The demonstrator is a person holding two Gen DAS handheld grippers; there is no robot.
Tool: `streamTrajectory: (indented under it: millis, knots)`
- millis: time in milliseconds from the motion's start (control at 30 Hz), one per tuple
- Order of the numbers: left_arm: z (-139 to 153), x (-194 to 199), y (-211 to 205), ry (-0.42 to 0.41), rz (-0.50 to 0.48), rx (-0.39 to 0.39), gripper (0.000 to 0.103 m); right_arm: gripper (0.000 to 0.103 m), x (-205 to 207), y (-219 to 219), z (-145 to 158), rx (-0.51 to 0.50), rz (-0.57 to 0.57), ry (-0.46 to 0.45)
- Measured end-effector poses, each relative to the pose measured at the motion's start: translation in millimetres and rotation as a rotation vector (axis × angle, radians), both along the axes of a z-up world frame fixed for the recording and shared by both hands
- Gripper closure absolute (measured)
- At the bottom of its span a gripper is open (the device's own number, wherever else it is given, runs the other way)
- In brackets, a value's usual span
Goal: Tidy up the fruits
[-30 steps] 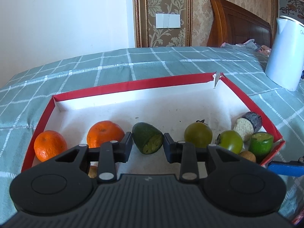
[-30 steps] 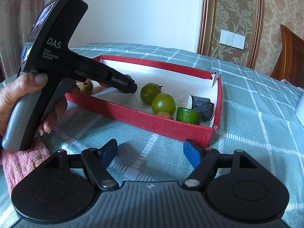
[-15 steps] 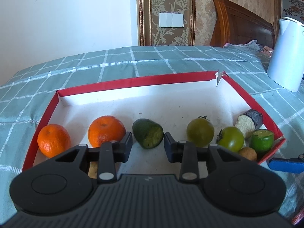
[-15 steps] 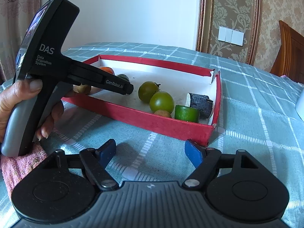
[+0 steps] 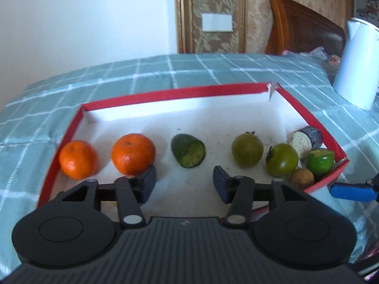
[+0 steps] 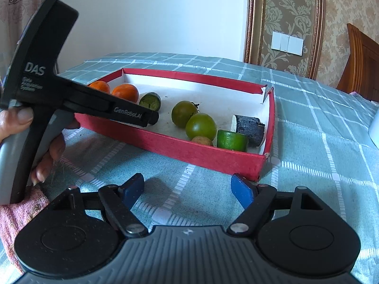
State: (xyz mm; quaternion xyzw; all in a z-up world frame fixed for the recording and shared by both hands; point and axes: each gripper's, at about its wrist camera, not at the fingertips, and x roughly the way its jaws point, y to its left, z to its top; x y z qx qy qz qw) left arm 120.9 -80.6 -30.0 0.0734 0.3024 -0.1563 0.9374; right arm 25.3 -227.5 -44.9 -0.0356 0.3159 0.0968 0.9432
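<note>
A red tray (image 5: 170, 93) with a white floor holds the fruit in a row. From the left: two oranges (image 5: 78, 159) (image 5: 133, 153), a cut avocado piece (image 5: 188, 150), two green round fruits (image 5: 247, 150) (image 5: 281, 162), a small brown fruit (image 5: 301, 178), a cut lime (image 5: 319, 161) and a dark cut piece (image 5: 306, 139). My left gripper (image 5: 184, 181) is open and empty, above the tray's near part, short of the avocado piece. My right gripper (image 6: 187, 187) is open and empty over the cloth, in front of the tray (image 6: 180, 150).
The tray sits on a green checked cloth (image 5: 213, 71). A white kettle (image 5: 358, 64) stands at the right beyond the tray. A wooden headboard (image 5: 305, 33) and the wall are behind. The left gripper's body (image 6: 71, 97) and the hand holding it fill the left of the right wrist view.
My left gripper has pulled back and risen away from the avocado piece, and its jaws have opened wider. The right gripper has hardly moved.
</note>
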Motion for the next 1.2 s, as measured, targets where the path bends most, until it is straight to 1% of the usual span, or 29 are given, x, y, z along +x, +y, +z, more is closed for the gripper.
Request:
streamTrajectory:
  millis: [33,67,133,200,300,367,467,533,667,833,933,1000,1067,1133,1200]
  knots:
    - [1,-3,2,-0.008,0.007,-0.002,0.042,0.022,0,0,0,0.0,0.0,0.0]
    - [3,-6,4,-0.015,0.01,-0.002,0.039,0.021,0,0,0,0.0,-0.001,0.001]
    - [6,-12,7,-0.037,0.025,0.002,0.027,0.021,0,0,0,0.0,-0.003,0.001]
    - [8,-18,10,-0.06,0.042,0.015,0.026,0.02,0,0,0,0.0,-0.004,0.002]
    - [14,-27,14,-0.066,0.057,0.019,0.021,0.02,0,0,0,0.001,-0.004,0.003]
    - [18,-35,19,-0.074,0.076,0.006,0.018,0.02,0,-1,0,0.004,-0.005,0.004]
    - [25,-50,27,-0.079,0.12,-0.004,0.01,0.02,0,-1,0,0.007,-0.007,0.004]
    - [30,-63,33,-0.092,0.144,-0.027,0.004,0.019,1,-2,0,0.012,-0.01,0.005]
    - [34,-84,42,-0.104,0.186,-0.025,0.0,0.019,-3,-2,3,0.014,-0.062,-0.012]
    - [35,-97,57,-0.081,0.242,-0.052,0.0,0.019,-14,5,18,0.114,-0.091,-0.035]
    - [36,-103,65,-0.082,0.27,-0.052,0.0,0.019,-17,14,26,0.087,-0.134,-0.081]
    - [37,-105,69,-0.084,0.289,-0.052,0.0,0.019,-16,19,30,0.067,-0.177,-0.093]
    - [39,-108,72,-0.083,0.299,-0.049,0.0,0.016,-13,21,33,0.066,-0.209,-0.084]
    - [42,-111,73,-0.094,0.304,-0.056,0.0,0.016,-12,21,34,0.08,-0.242,-0.078]
    - [45,-114,72,-0.102,0.304,-0.045,0.0,0.016,-11,19,34,0.098,-0.249,-0.067]
